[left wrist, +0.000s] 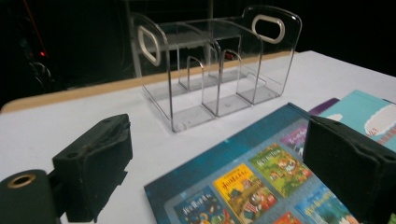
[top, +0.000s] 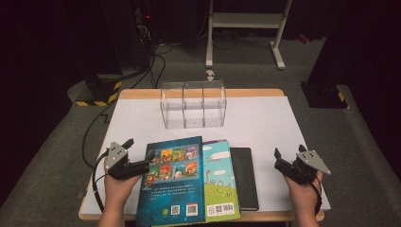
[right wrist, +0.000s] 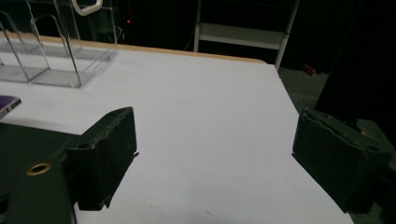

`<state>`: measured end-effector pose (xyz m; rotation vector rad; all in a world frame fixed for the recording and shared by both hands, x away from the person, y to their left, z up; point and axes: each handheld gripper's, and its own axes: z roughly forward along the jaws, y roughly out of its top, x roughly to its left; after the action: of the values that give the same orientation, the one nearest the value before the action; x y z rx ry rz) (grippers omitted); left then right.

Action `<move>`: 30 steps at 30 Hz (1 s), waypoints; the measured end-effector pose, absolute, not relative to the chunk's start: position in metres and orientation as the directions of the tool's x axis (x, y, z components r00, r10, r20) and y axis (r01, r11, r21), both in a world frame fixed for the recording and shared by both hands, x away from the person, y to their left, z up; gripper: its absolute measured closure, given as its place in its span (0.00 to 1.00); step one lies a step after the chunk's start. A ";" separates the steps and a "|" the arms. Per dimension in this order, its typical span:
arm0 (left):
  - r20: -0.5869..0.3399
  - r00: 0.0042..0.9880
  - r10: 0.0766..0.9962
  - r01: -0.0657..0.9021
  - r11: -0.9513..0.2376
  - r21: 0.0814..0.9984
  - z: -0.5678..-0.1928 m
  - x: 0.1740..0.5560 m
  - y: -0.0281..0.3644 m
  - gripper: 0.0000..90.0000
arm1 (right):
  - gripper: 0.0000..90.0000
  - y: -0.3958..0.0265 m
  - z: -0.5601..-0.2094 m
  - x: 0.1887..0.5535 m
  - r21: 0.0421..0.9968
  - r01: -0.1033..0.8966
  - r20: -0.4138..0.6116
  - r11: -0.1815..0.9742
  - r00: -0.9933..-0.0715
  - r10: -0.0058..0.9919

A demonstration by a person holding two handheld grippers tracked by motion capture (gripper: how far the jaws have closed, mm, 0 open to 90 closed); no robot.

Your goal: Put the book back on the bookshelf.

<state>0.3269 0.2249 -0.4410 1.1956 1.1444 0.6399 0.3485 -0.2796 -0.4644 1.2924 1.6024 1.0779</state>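
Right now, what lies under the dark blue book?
The dark blue book overlaps the left edge of the light blue book, which rests on the white table. How much of that book it covers is hidden.

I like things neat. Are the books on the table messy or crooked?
A little. The big blue book lies tilted, overlapping the edge of the light-blue book, and its bottom corner hangs past the table edge. The black book lies straight. The clear rack stands empty and upright.
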 end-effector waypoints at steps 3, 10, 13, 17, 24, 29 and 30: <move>-0.336 0.337 0.880 0.193 0.284 0.939 -0.448 0.329 0.224 0.11 | 0.15 -0.281 -0.466 0.350 0.936 0.325 -0.077 0.133 -0.182 0.980; -0.330 0.331 0.884 0.231 0.263 0.937 -0.456 0.331 0.222 0.13 | 0.15 -0.285 -0.471 0.354 0.933 0.343 -0.041 0.108 -0.199 0.979; -0.324 0.329 0.887 0.242 0.252 0.937 -0.458 0.330 0.222 0.13 | 0.14 -0.286 -0.473 0.355 0.935 0.347 -0.006 0.075 -0.197 0.980; -0.334 0.320 0.886 0.252 0.260 0.932 -0.460 0.329 0.222 0.15 | 0.15 -0.287 -0.474 0.357 0.929 0.365 0.014 0.058 -0.192 0.981; -0.331 0.311 0.891 0.265 0.253 0.930 -0.462 0.327 0.225 0.14 | 0.16 -0.286 -0.473 0.358 0.928 0.367 0.007 0.064 -0.191 0.982; -0.345 0.308 0.886 0.266 0.268 0.926 -0.460 0.326 0.229 0.14 | 0.16 -0.283 -0.472 0.358 0.925 0.370 -0.006 0.084 -0.205 0.979; -0.346 0.308 0.886 0.267 0.269 0.925 -0.460 0.325 0.229 0.14 | 0.16 -0.283 -0.472 0.358 0.925 0.371 -0.005 0.084 -0.209 0.978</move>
<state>0.3255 0.2294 -0.4602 1.2675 1.2255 0.6026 0.3578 -0.2826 -0.4719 1.3492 1.6742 1.1162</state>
